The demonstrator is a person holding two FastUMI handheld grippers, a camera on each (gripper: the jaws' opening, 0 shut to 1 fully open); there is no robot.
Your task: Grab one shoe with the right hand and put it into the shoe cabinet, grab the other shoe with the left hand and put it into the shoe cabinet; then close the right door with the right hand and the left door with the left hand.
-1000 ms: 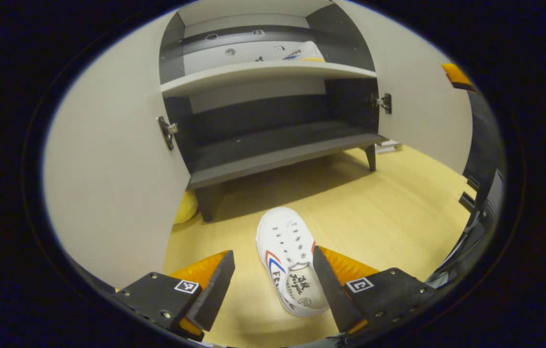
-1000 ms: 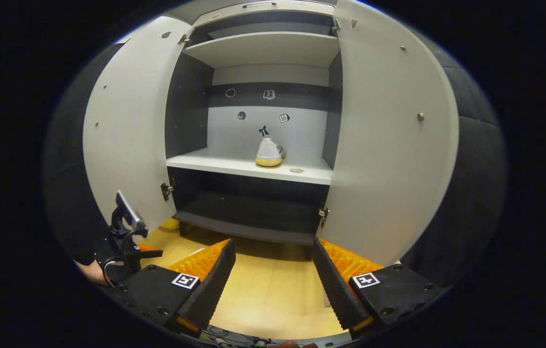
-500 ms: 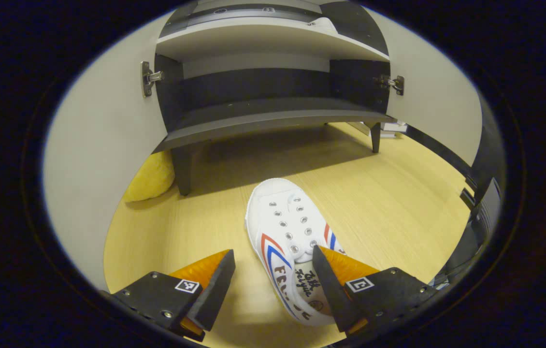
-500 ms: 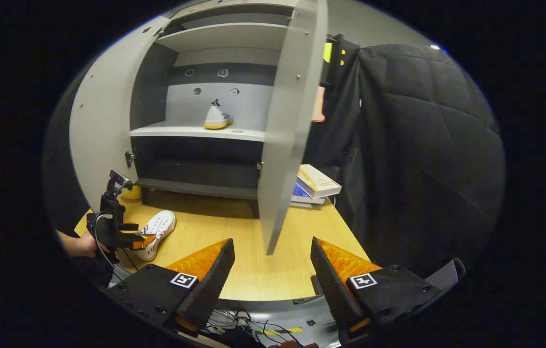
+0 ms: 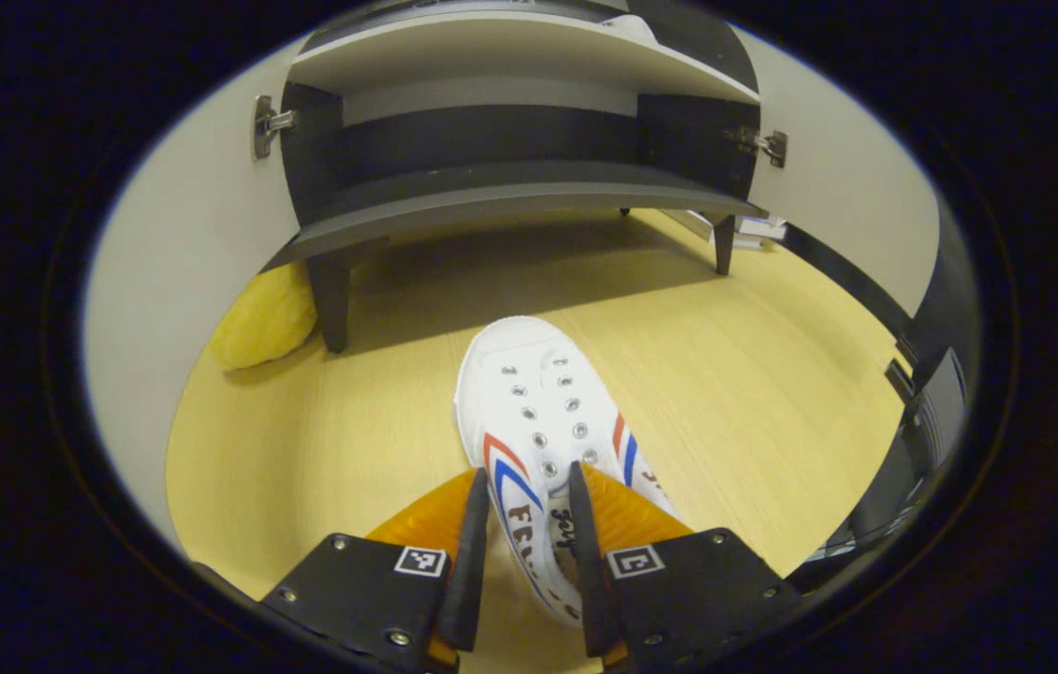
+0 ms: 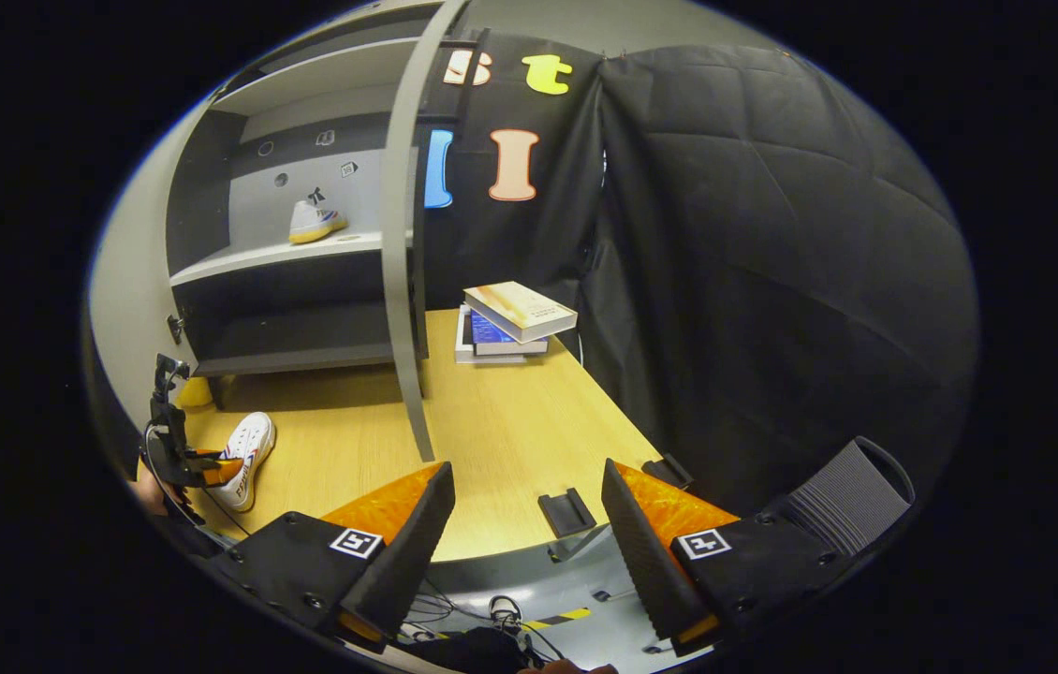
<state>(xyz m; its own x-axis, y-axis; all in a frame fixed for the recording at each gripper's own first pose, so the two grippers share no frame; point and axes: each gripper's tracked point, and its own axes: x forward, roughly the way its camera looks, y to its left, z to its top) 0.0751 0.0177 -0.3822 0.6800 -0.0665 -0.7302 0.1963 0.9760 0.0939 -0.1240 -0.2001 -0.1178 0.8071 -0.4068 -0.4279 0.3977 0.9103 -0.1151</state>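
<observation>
Two white shoes are counted. One shoe with red and blue stripes (image 5: pixel 538 421) lies on the wooden tabletop (image 5: pixel 754 393) in front of the shoe cabinet (image 5: pixel 492 192), toe toward it, and its heel side wall is pinched between the two fingers of the left gripper (image 5: pixel 523 552), one finger outside the shoe and one inside its opening. In the right gripper view the same shoe (image 6: pixel 246 447) is seen near the tabletop's left edge with the left gripper (image 6: pixel 201 465) on it. The second shoe (image 6: pixel 314 221), with a yellow sole, stands on the cabinet's middle shelf (image 6: pixel 257 255). Two cabinet doors are open: the left door (image 5: pixel 201 243) and the right door (image 6: pixel 401 243), the latter seen edge-on. The right gripper (image 6: pixel 529 524) is held over the tabletop's near edge with its jaws spread wide and nothing between them. A stack of three books (image 6: pixel 510 323) lies at the tabletop's far side, just right of the right door. One yellow soft object (image 5: pixel 262 318) rests beside the cabinet's front left leg (image 5: pixel 332 300).
</observation>
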